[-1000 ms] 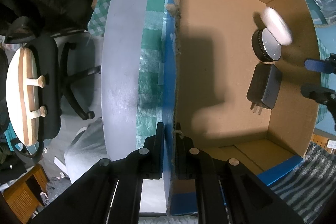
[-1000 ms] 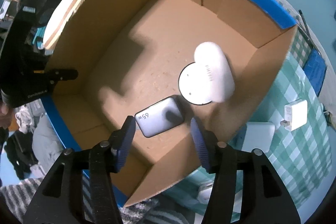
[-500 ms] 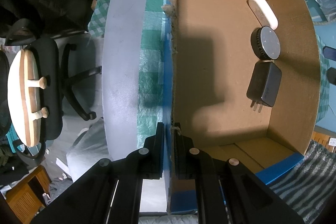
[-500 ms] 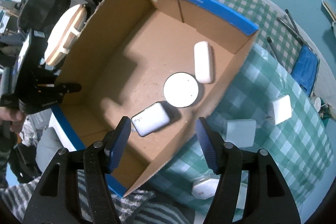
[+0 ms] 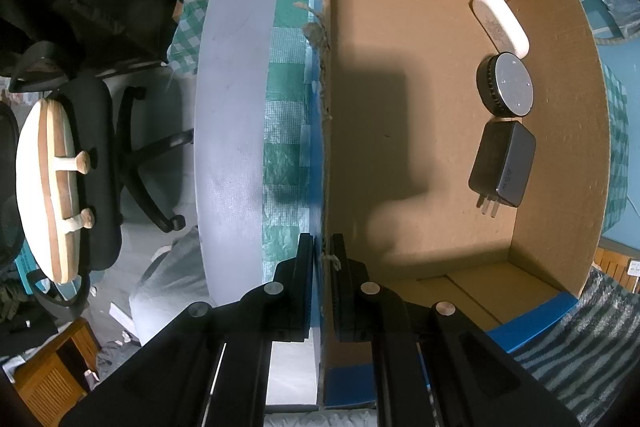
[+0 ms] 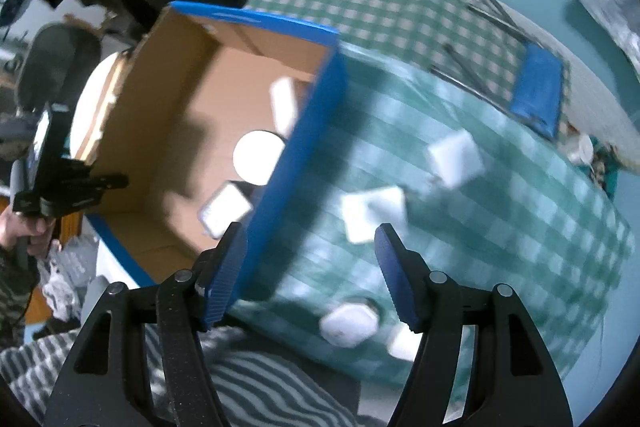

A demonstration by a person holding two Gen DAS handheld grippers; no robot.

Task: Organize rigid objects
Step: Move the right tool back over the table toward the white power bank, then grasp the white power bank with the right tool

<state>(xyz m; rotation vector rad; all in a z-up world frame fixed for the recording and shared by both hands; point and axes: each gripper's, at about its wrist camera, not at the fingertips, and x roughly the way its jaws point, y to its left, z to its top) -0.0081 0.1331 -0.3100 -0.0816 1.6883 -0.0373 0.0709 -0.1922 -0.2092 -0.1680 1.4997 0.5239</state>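
White oval case [image 5: 502,23] now settled in cardboard box [image 5: 400,27] beside round puck [image 5: 506,85]

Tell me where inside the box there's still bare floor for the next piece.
The cardboard box has bare floor from the wall clamped by the left gripper across to the middle. The opposite wall is crowded: white oblong case, round black puck and black charger sit in a row along it.

Cardboard box [image 5: 420,115]: matt, rough torn edge. Puck [image 5: 510,89]: smooth metallic top. Charger [image 5: 506,165]: matt plastic. Desk cloth [image 6: 500,211]: woven check.
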